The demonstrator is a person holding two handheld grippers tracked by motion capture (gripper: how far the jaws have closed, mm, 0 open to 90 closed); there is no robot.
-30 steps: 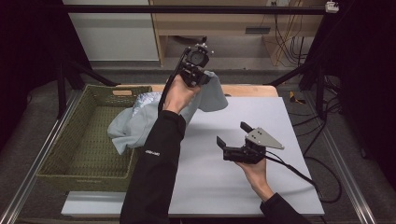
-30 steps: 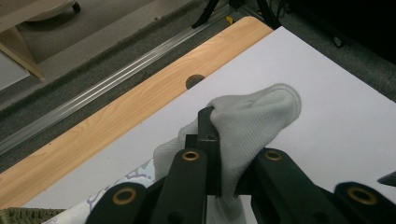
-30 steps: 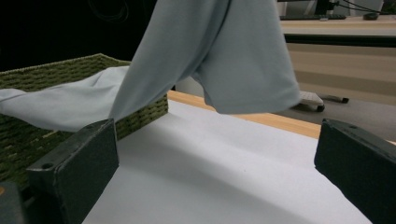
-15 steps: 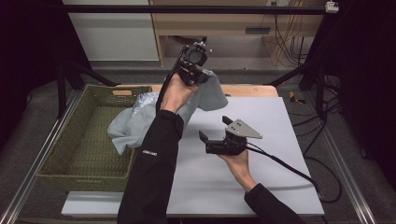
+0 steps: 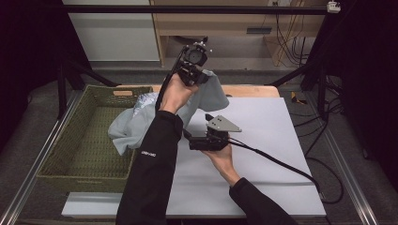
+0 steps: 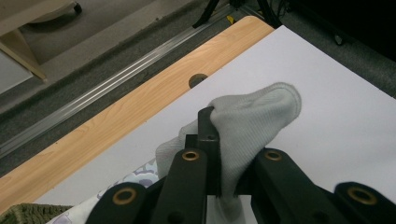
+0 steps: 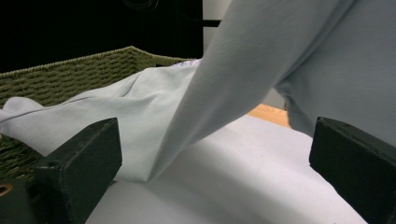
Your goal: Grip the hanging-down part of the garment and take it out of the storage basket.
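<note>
Your left hand-held gripper [image 5: 194,70] is raised above the far table edge, jaws clenched on a fold of the light grey garment [image 5: 206,96]. The cloth hangs down from it, trailing past your left sleeve into the green woven basket [image 5: 70,154] on that side. Your right hand-held gripper [image 5: 199,140] sits low over the white table [image 5: 263,140], jaws spread wide, nothing between them. The garment's hanging fold [image 7: 224,93] is just ahead of those jaws, not touching.
</note>
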